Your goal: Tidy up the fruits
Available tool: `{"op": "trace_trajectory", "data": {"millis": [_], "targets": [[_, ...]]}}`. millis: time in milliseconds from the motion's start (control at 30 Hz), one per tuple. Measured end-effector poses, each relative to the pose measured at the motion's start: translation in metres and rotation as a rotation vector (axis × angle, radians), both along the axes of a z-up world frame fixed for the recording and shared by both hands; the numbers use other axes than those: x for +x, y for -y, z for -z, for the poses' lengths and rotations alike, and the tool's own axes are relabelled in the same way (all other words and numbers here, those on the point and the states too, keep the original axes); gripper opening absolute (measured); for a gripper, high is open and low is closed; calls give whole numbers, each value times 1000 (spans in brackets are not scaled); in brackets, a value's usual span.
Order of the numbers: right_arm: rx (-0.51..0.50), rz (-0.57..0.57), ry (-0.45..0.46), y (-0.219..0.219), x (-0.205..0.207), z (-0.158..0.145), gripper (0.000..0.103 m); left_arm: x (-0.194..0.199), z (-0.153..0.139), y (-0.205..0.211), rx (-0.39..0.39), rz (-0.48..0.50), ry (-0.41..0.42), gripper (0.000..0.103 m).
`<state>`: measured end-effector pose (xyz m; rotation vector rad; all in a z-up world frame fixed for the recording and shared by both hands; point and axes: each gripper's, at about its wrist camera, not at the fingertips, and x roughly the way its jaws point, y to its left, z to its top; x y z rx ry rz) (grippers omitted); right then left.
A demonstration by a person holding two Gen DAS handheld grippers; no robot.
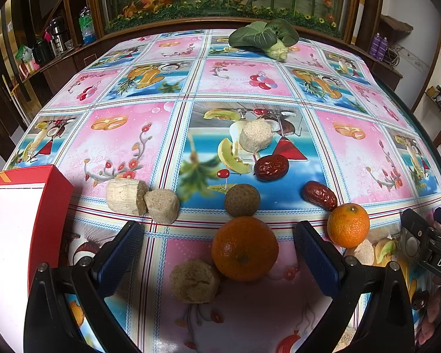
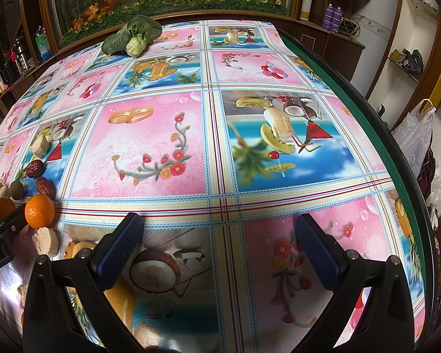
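Honestly it looked like barely anything was sorted at this point. In the left wrist view, the left hand-held gripper (image 1: 217,253) was spread wide and empty, and the big orange (image 1: 244,249) sat right between its fingers near the bottom centre, touching a tan cake (image 1: 194,281). A smaller orange (image 1: 348,225) lay just right of that. Further up were two red dates (image 1: 271,167) and more crumbly cakes, all loose on the worktop (image 1: 367,153). The red box (image 1: 29,214) at the left edge showed only a white inside, nothing in it as far as I could see.

The right hand-held gripper (image 2: 219,253) was also spread, holding nothing, over bare cloth. Plenty of open room mid-frame; the worktop edge curved down the right side, and a leafy vegetable (image 2: 132,39) sat far back.
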<state>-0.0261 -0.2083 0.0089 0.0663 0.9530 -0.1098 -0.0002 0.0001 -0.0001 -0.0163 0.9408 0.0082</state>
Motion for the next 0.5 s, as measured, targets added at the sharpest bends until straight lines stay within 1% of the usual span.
{"op": "trace_trajectory", "data": {"millis": [167,200,233,267,300,333,367,400,433,500], "targets": [[3,-15,-5,1,0,0,103,-4,-2,-4,-10,-16,-10,101],[19,-47,-16,1,0,0,103,-10,-6,-8,-13,-47,-4,95],[47,-82,-15,2,-2,-3,103,-17,-12,-10,-16,-71,9,92],[82,-100,8,5,-6,-7,103,-28,-22,-14,-29,-84,38,92],[121,-109,52,8,-11,-18,103,-40,-33,-15,-29,-80,79,93],[160,-116,132,13,-23,-31,103,-51,-45,-15,-7,-78,121,94],[162,-118,176,16,-24,-33,103,-68,-60,-16,30,-81,182,94],[174,-128,235,17,-32,-42,103,-79,-69,-17,50,-86,219,95],[182,-143,290,17,-40,-50,103,-92,-78,-18,67,-87,260,98],[195,-172,352,14,-50,-60,103,-111,-89,-20,94,-80,325,102]]}}
